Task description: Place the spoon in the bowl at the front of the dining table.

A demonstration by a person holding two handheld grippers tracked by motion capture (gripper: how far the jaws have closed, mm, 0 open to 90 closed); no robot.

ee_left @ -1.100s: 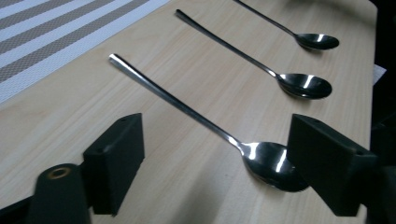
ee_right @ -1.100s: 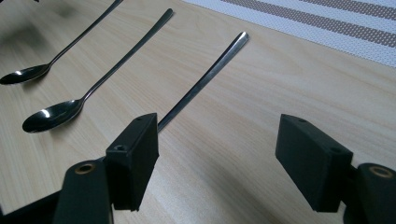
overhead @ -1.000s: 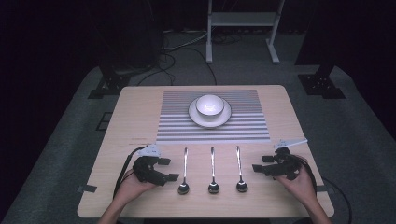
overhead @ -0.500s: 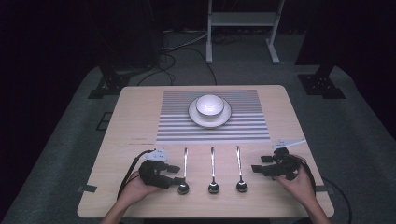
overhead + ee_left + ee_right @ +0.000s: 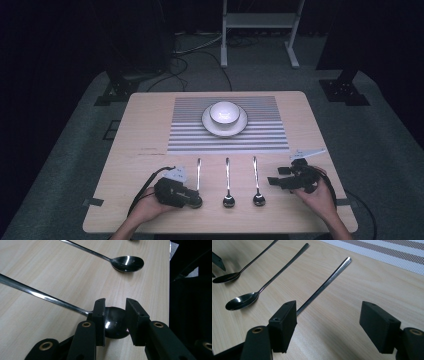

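Three steel spoons lie side by side on the wooden table [image 5: 145, 125], bowls toward me. My left gripper [image 5: 196, 200] [image 5: 114, 320] sits low over the left spoon [image 5: 198, 172] [image 5: 45, 297], its jaws narrowed onto both sides of the spoon's bowl, which still rests on the wood. The middle spoon [image 5: 227, 175] [image 5: 127, 263] lies just beyond it. My right gripper [image 5: 274, 181] [image 5: 328, 320] hovers open to the right of the right spoon [image 5: 256, 175] [image 5: 324, 286], jaws wide apart with nothing between them.
A white bowl [image 5: 224, 112] stands on a white plate [image 5: 241, 128] in the middle of a striped placemat [image 5: 190, 140] at the table's far half. Dark floor, cables and stand legs surround the table.
My left gripper has slid right along the front edge and its jaws have come in around the left spoon's bowl. The right gripper has barely moved.
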